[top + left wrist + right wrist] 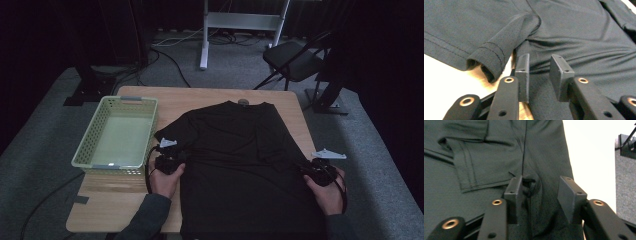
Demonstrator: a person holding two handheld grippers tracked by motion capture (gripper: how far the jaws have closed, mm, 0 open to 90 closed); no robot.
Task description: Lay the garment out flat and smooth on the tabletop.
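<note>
A black T-shirt lies flat on the wooden table, its neck toward the far edge. My left gripper sits at the shirt's left side, just below the short sleeve. In the left gripper view its jaws stand apart over the shirt's side edge, with fabric lying between them and a gap showing. My right gripper is at the shirt's right side. Its jaws are apart, and a small raised bunch of fabric sits between them beside the left pad.
A pale green perforated basket stands on the table's left part, close to my left hand. Bare tabletop runs along the shirt's right edge. Beyond the table are a black folding chair and a white stand's legs.
</note>
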